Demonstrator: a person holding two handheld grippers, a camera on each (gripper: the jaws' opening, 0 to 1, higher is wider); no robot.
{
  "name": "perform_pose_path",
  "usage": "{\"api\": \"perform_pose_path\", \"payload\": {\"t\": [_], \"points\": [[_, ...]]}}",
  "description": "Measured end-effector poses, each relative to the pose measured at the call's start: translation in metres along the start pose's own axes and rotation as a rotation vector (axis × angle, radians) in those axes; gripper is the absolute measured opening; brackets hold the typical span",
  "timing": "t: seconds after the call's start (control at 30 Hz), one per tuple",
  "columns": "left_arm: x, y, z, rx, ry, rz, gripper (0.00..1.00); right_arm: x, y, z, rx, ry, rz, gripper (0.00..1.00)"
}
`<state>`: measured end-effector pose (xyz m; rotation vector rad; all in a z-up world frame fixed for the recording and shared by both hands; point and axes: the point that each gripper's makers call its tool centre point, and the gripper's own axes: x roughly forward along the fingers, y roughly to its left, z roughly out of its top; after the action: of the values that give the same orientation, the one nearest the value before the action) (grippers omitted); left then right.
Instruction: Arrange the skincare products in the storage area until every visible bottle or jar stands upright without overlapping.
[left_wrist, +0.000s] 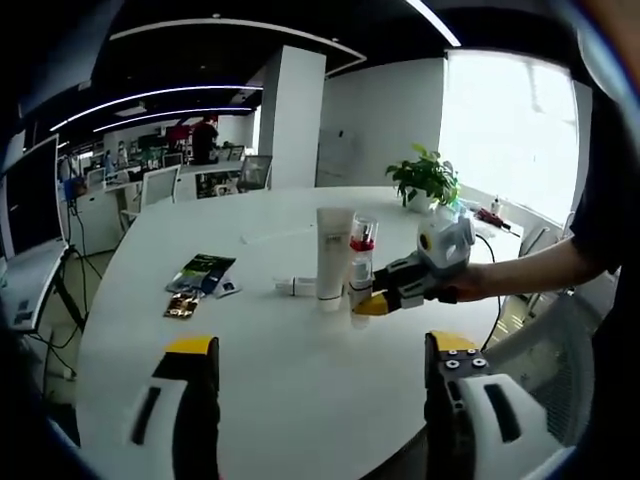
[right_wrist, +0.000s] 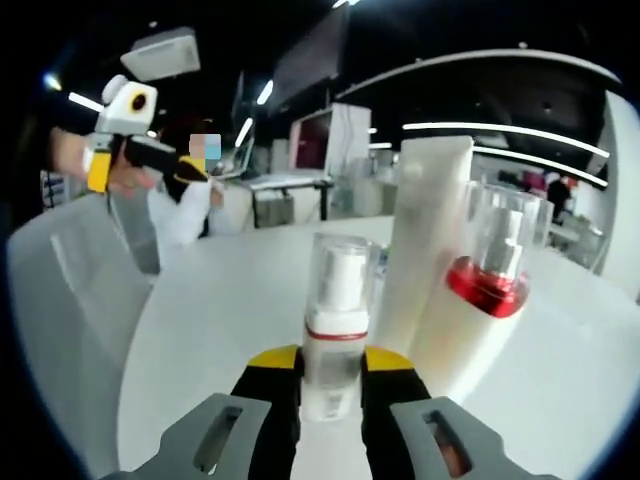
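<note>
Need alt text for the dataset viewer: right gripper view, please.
The right gripper is closed around a small clear-capped pump bottle standing on a white table. Right behind it stand a tall white tube and a red-collared bottle. The left gripper hovers at upper left.

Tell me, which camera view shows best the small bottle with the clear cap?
The right gripper view: the small bottle stands upright, close and central, between the right gripper jaws, beside the white tube. In the left gripper view the same bottle is far, small and partly covered by that gripper.
</note>
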<state>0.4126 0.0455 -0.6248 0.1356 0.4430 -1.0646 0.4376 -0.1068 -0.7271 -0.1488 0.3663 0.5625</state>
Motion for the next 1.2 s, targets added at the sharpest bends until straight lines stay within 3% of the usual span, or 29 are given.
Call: {"api": "perform_pose_path", "payload": {"t": [0.73, 1.1, 1.2], "points": [[0.005, -0.002, -0.002, -0.002, 0.01, -0.014, 0.79, -0.005, 0.004, -0.013, 0.007, -0.026, -0.009, 0.14], [0.005, -0.004, -0.005, 0.001, 0.02, -0.017, 0.78, -0.007, 0.013, -0.015, -0.016, 0.002, 0.033, 0.15], [0.005, -0.004, -0.005, 0.0, 0.02, -0.015, 0.78, -0.006, 0.017, -0.017, -0.025, 0.027, 0.051, 0.21]]}}
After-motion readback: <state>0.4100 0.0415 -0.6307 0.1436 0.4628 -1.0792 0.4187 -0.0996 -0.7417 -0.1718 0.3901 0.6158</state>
